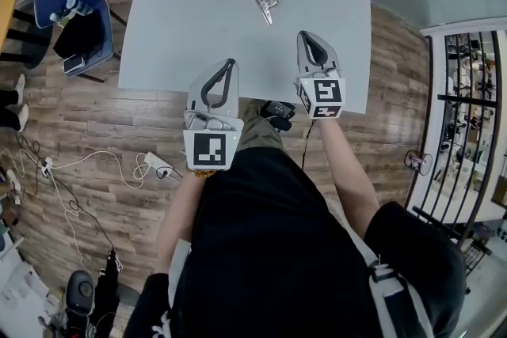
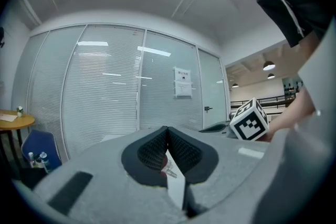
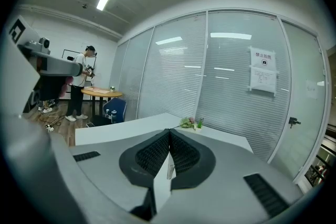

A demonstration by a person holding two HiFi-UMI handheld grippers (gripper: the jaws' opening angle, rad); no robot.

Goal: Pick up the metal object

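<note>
The metal object [image 1: 264,2], a shiny clip with a flat blade, lies on the grey-white table [image 1: 182,20] toward its far middle. My left gripper [image 1: 231,62] hovers over the table's near edge, well short of the clip and to its left, jaws shut and empty. My right gripper [image 1: 305,35] is closer, just to the near right of the clip, also shut on nothing. In the left gripper view the left gripper [image 2: 167,128] has its pads pressed together; a sliver of the clip [image 2: 168,168] shows below them. The right gripper [image 3: 169,131] likewise has its pads together.
A blue chair [image 1: 79,20] holding bottles and a dark bag stands left of the table. Cables and a power strip [image 1: 154,164] lie on the wood floor. A black railing [image 1: 467,91] runs at the right. A person [image 3: 81,86] stands by a round table in the right gripper view.
</note>
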